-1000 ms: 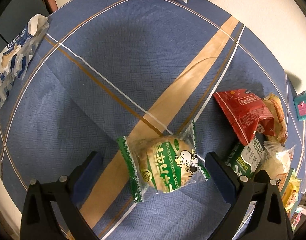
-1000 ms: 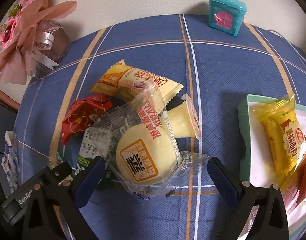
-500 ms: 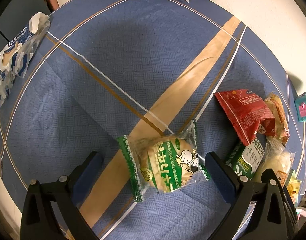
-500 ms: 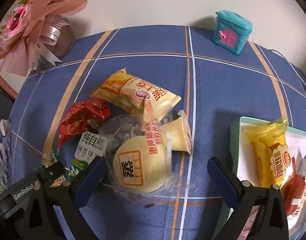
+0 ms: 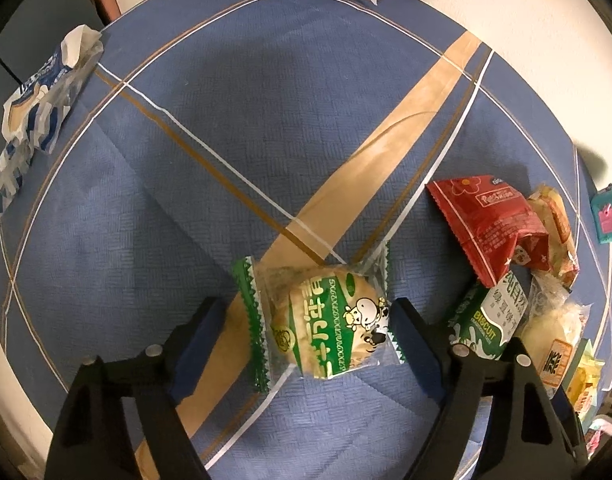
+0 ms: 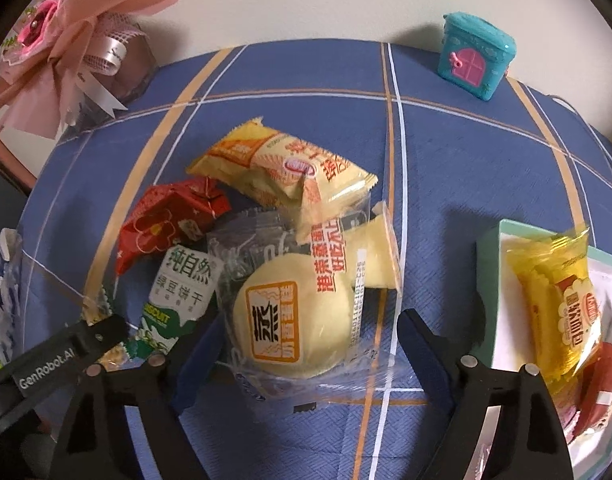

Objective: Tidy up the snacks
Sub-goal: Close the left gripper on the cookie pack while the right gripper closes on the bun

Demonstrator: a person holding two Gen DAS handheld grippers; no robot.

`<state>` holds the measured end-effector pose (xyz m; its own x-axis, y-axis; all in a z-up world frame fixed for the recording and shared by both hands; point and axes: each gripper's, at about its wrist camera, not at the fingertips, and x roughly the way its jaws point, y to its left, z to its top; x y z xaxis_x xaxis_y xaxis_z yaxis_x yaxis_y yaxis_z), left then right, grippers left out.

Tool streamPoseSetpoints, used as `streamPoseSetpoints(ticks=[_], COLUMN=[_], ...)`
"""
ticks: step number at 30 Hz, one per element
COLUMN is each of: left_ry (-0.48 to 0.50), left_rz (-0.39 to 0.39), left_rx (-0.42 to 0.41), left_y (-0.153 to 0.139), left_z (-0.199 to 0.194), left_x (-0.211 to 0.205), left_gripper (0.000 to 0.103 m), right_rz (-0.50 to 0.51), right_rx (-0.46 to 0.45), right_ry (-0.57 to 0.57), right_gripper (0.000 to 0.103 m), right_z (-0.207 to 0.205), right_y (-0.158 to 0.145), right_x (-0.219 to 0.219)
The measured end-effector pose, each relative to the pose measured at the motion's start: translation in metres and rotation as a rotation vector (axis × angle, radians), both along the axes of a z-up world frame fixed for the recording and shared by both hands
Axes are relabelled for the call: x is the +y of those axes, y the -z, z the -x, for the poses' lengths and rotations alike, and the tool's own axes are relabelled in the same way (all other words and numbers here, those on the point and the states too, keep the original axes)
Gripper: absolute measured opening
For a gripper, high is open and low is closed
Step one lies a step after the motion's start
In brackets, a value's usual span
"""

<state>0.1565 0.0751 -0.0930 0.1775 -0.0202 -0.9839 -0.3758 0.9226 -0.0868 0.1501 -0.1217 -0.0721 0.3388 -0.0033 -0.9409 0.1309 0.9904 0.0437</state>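
Observation:
My left gripper [image 5: 306, 344] is open around a green-wrapped round cake [image 5: 326, 320] lying on the blue cloth; its fingers stand either side, the right one touching the wrapper. My right gripper [image 6: 302, 344] is open around a clear-wrapped pale steamed cake [image 6: 294, 324], which looks lifted off the pile. Behind it lie a yellow packet [image 6: 282, 168], a red packet [image 6: 166, 224] and a green-and-white biscuit packet [image 6: 178, 296]. A teal tray [image 6: 488, 280] at the right holds a yellow snack [image 6: 558, 300] and a red one [image 6: 598, 384].
A blue-and-white wrapper [image 5: 34, 112] lies at the table's far left. A pink bouquet [image 6: 66, 48] and a teal toy house [image 6: 474, 56] stand by the wall. The left gripper's body [image 6: 58, 360] shows at the right view's lower left.
The left gripper has come forward and its fingers have narrowed around the green cake. The right gripper has drawn back and risen, with the steamed cake staying between its fingers.

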Motion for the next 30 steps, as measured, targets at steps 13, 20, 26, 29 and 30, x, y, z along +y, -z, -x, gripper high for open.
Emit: streamPoseSetpoints(ticks=[13,20,26,29,30], left_ry=[0.021,0.013,-0.009,-0.014,-0.016], left_rz=[-0.056,-0.053,-0.025,-0.009,0.001], left_rx=[-0.001,-0.011,-0.024,-0.028,-0.032], left_y=[-0.005,-0.012,-0.016,-0.020,-0.020], left_z=[0.003,-0.003,0.001,0.001,0.003], left_x=[-0.019,-0.028,-0.027,-0.021,-0.018], left_gripper=[0.076,0.063,0.057,0.056,0.056], right_rz=[0.063,0.064,0.031,0.017,0.013], right_rx=[0.003,-0.016,-0.024,-0.029,-0.032], right_ry=[-0.030,-0.033,-0.027,-0.020,-0.017], right_gripper=[0.088,0.081,0.078,0.078,0.078], right_z=[0.001,0.001,0.003,0.004,0.004], right_y=[0.011,0.008,-0.003,-0.009,-0.012], right_x=[0.013,0.015,0.008,0.003,0.001])
